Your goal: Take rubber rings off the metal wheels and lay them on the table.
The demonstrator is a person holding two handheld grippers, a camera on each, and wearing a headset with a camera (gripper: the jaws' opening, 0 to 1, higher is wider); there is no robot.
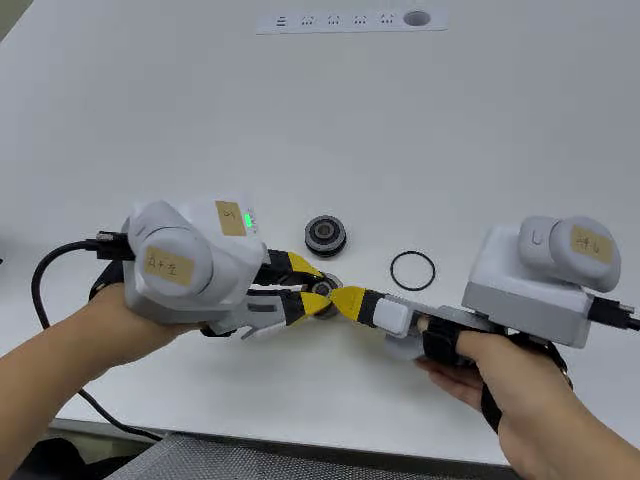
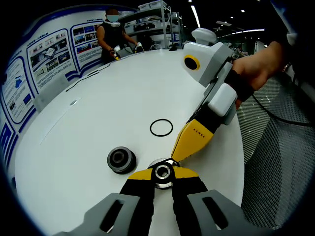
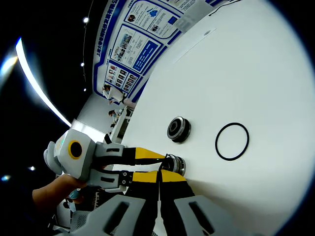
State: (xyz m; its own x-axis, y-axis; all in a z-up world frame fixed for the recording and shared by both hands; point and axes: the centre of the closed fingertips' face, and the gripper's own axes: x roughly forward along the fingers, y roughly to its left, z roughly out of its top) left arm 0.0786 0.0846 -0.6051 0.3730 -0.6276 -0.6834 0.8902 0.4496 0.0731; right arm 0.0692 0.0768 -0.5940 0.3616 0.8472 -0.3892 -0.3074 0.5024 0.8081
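Note:
My left gripper (image 1: 312, 286) (image 2: 162, 171) is shut on a small metal wheel (image 1: 322, 291) (image 2: 163, 174) (image 3: 175, 164), held just above the white table (image 1: 450, 130). From the right, my right gripper (image 1: 346, 301) (image 2: 191, 141) (image 3: 160, 176) has its yellow jaws together, tips at that wheel's edge. Whether a rubber ring lies between them is hidden. A second wheel (image 1: 325, 234) (image 2: 121, 160) (image 3: 178, 129), dark around its rim, lies flat on the table just beyond. A loose black rubber ring (image 1: 412, 270) (image 2: 161, 127) (image 3: 232, 141) lies to its right.
A white power strip (image 1: 350, 20) lies at the table's far edge. A black cable (image 1: 40, 290) loops off the left gripper near the front edge (image 1: 300, 445). A person (image 2: 112, 29) stands far behind the table. A mesh chair (image 2: 280, 152) sits beside it.

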